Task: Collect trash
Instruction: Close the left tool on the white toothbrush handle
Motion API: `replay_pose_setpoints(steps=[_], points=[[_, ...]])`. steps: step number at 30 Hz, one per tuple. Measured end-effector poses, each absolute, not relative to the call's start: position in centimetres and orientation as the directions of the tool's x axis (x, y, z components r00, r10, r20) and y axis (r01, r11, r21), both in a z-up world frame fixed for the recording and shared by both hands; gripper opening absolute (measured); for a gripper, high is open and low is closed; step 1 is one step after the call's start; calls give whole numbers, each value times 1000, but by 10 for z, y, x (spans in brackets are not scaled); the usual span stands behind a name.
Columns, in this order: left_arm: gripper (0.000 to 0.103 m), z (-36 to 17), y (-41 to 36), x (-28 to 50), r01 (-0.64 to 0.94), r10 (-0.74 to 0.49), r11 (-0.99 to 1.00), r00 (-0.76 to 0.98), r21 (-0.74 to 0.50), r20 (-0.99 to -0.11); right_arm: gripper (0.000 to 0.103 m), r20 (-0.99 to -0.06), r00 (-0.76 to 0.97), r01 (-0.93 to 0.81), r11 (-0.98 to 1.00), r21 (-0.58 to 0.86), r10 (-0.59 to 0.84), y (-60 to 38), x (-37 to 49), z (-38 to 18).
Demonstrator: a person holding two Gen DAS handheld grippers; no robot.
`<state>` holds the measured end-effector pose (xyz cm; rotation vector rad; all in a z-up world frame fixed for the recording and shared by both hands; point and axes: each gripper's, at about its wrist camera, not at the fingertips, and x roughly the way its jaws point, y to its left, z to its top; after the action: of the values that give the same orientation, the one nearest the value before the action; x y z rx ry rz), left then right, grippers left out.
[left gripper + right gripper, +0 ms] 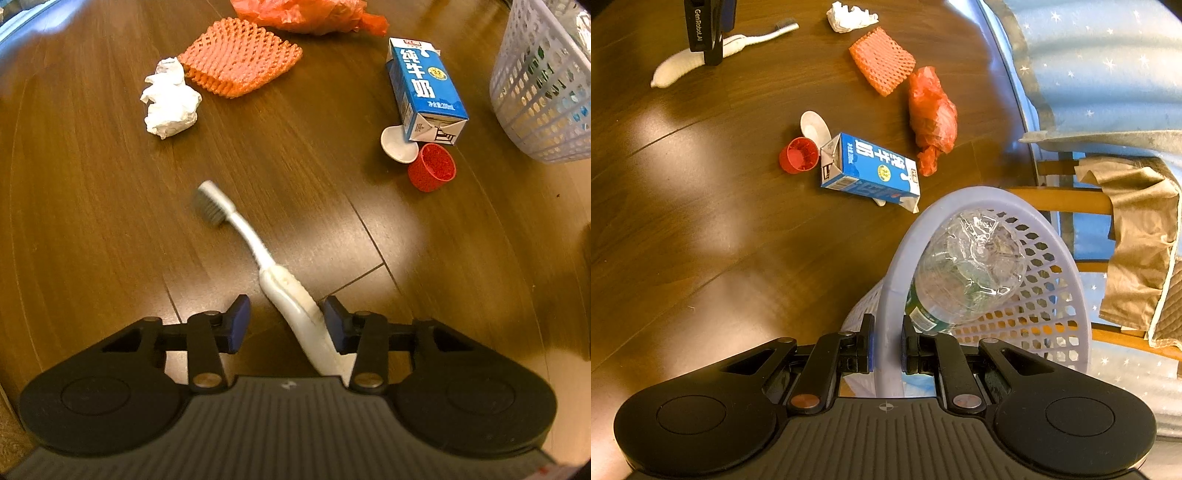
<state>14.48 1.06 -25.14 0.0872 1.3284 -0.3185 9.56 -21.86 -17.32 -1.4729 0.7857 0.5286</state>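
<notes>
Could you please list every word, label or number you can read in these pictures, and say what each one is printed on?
"纯牛奶": large white characters on the blue milk carton.
"3.2": yellow round badge on the carton, only just readable.
"GenRobot.AI": on the left gripper, seen from the right wrist.
The carton's red top logo, volume line and barcode, and the green label on the bottle, are too small to read.

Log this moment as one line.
left gripper: open around toothbrush | right gripper: shut on basket rim | basket: holds bottle

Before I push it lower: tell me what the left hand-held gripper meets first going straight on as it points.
Probably the toothbrush handle: it already lies between the left hand-held gripper fingers, against one pad, with the wooden table right under it. Depth is unclear.
</notes>
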Motion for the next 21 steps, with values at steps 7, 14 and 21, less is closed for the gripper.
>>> replay_pose_setpoints(steps=[7,14,21], points=[[19,-253,9,143,299,-153,950,200,-89,-968,9,-741,654,-741,67,-668,-150,-219,96,-173],[17,-251,6,141,330,-152,940,190,-82,-970,9,-745,650,-745,70,-664,-148,-219,96,-172],[17,-235,2,142,336,-174,937,201,-99,-964,9,-746,649,-745,78,-663,-148,-219,96,-171]])
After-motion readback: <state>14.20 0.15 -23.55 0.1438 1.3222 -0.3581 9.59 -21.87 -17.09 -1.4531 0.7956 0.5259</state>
